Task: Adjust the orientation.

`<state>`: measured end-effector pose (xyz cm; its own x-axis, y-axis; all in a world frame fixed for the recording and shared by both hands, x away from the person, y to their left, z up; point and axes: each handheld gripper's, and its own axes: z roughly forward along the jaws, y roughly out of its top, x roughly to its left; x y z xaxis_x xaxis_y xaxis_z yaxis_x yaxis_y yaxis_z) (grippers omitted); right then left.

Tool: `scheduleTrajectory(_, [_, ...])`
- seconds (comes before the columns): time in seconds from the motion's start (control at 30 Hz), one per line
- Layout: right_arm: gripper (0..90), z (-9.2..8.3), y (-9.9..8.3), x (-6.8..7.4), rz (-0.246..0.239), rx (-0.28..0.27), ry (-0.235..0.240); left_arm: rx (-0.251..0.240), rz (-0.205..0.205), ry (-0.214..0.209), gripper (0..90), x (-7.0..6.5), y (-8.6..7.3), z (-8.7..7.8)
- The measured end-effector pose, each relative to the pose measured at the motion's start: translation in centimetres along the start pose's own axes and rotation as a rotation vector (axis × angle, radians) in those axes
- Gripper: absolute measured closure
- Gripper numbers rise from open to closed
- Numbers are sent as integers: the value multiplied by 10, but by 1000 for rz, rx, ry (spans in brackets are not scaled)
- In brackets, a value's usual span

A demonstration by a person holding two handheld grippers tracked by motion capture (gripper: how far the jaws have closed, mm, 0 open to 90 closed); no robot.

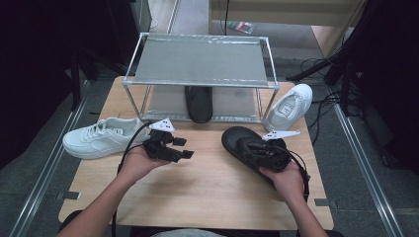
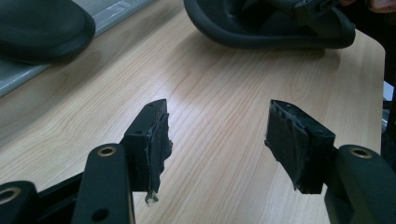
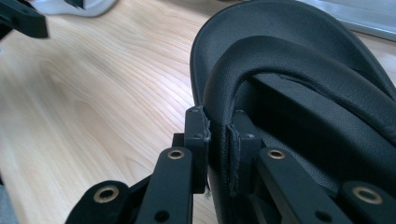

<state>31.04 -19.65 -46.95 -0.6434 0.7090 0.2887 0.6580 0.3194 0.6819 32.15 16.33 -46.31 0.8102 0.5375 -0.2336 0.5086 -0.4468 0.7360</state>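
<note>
The wooden table (image 1: 197, 182) carries a metal rack (image 1: 200, 61), two white sneakers (image 1: 99, 138) and a black slipper (image 1: 237, 140)

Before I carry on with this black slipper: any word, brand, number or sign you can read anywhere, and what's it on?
None can be read.
Black slipper in the right gripper: plain strap, no mark visible.
White sneakers: any branding too small to tell.
Coloured item on the floor behind the rack: too blurred.

no readable text, label, brand, number or sign on anything
</note>
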Motion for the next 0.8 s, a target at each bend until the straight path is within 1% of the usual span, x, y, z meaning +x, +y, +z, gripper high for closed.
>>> scheduleTrajectory(0.13, [819, 11, 7, 10, -9, 9, 39, -7, -5, 10, 399, -3, -4, -4])
scheduleTrajectory(0.3, [820, 26, 17, 21, -36, 23, 77, -8, -12, 22, 398, -5, -8, -8])
scheduleTrajectory(0.37, [819, 31, 20, 24, -39, 28, 89, -8, -17, 26, 397, -6, -10, -10])
scheduleTrajectory(0.5, [818, 45, 27, 34, -62, 45, 110, -8, -20, 38, 397, -7, -13, -12])
scheduleTrajectory(0.6, [815, 58, 32, 43, -87, 40, 146, -28, -19, 51, 400, -9, -15, -15])
scheduleTrajectory(0.63, [813, 61, 33, 46, -94, 35, 152, -45, -20, 51, 401, -10, -15, -17])
scheduleTrajectory(0.67, [812, 68, 34, 50, -106, 37, 158, -54, -19, 54, 404, -11, -16, -18])
scheduleTrajectory(0.73, [812, 78, 35, 53, -118, 49, 161, -58, -24, 48, 404, -12, -16, -19])
scheduleTrajectory(0.8, [813, 88, 34, 56, -128, 70, 155, -48, -20, 56, 404, -13, -18, -18])
